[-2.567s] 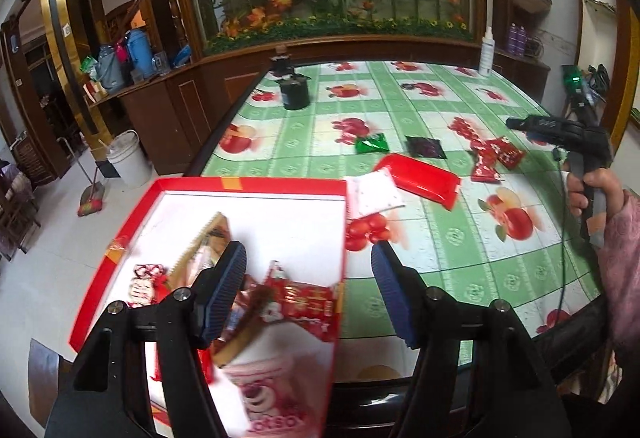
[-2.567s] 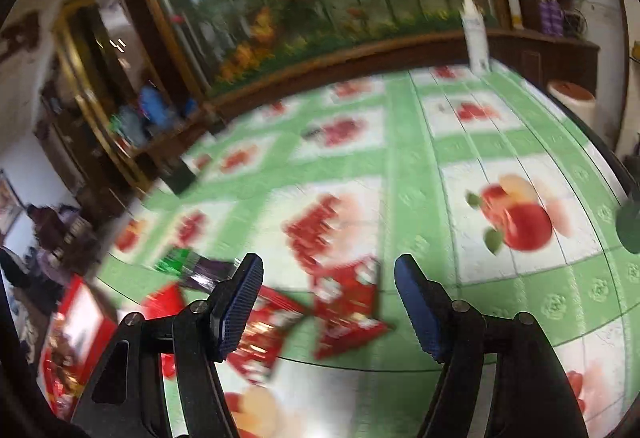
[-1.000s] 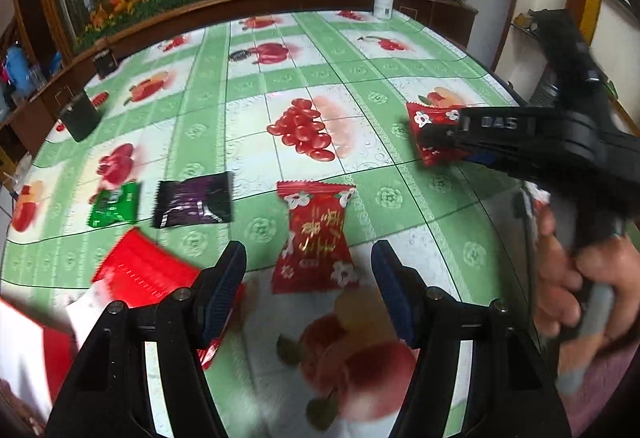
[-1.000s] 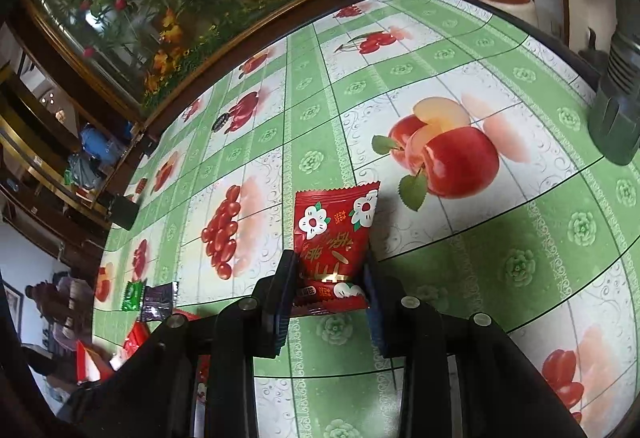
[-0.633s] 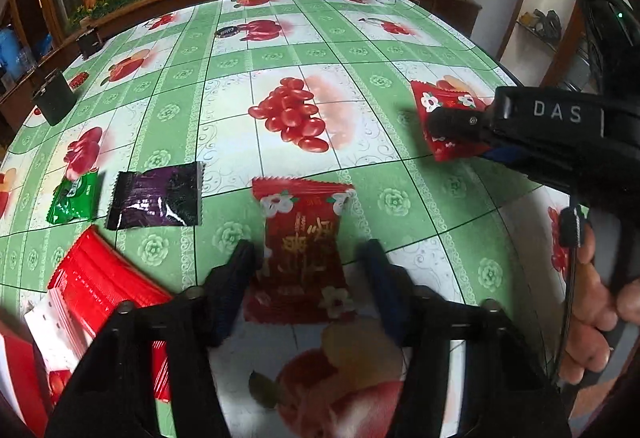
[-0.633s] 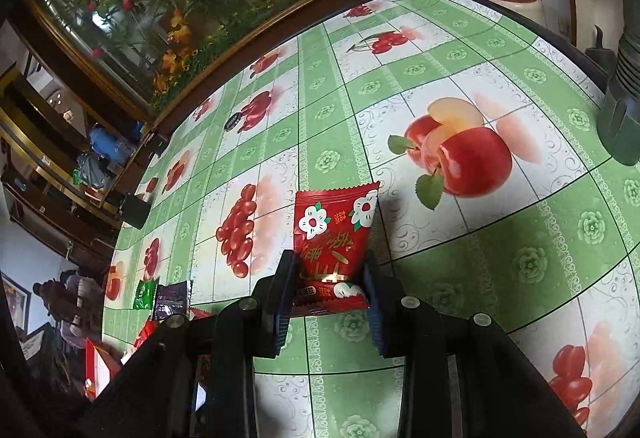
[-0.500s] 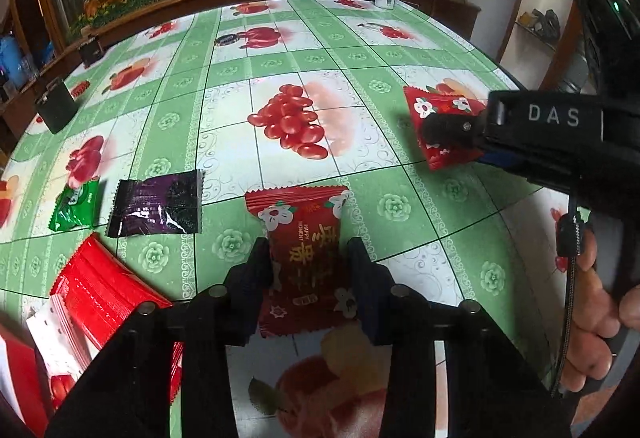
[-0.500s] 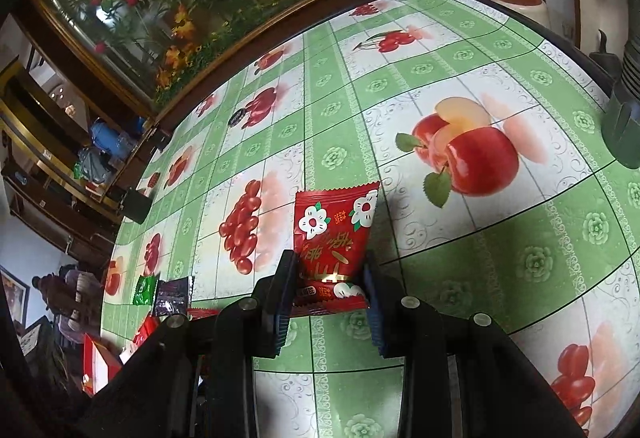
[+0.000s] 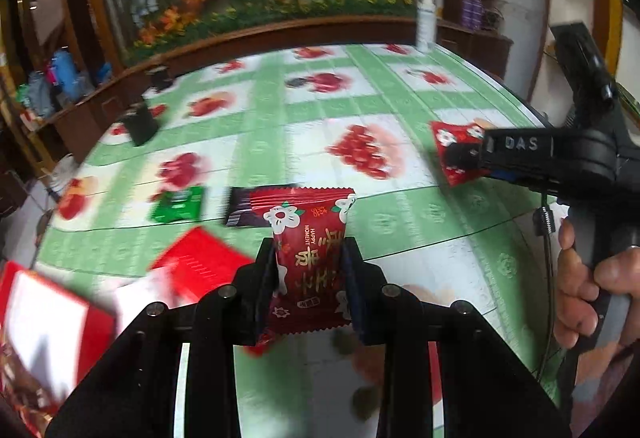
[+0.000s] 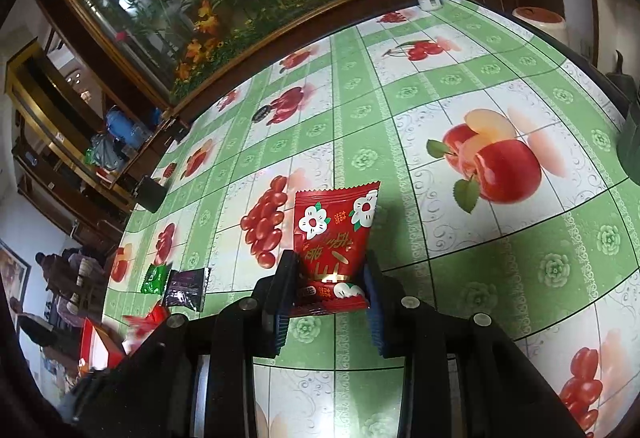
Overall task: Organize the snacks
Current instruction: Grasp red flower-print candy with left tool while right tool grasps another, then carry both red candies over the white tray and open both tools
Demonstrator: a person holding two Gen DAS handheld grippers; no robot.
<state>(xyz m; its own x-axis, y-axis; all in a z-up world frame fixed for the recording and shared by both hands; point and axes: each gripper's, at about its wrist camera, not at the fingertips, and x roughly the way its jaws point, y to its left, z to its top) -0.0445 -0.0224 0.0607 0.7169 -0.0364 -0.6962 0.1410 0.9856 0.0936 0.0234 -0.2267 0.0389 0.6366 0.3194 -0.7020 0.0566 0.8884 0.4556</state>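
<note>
Snack packets [image 9: 310, 250] [image 10: 334, 242] sat clenched in both tongs [image 9: 310, 274] [image 10: 330, 290]; thin side grips risked slipping before the tray [image 9: 44, 314] at 9 o'clock.

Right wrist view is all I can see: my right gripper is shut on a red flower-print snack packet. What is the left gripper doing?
Observer: The left gripper is shut on a second red flower-print snack packet, which stands upright between its fingers.
Operator: Any lettering on that one?
Observer: Yes, "HAPPY MOMENT" is printed beside its white flower.
Operator: How does my right gripper look from there?
Observer: The right gripper comes in from the right side, held by a bare hand, with its own red packet sticking out past the fingertips.
</note>
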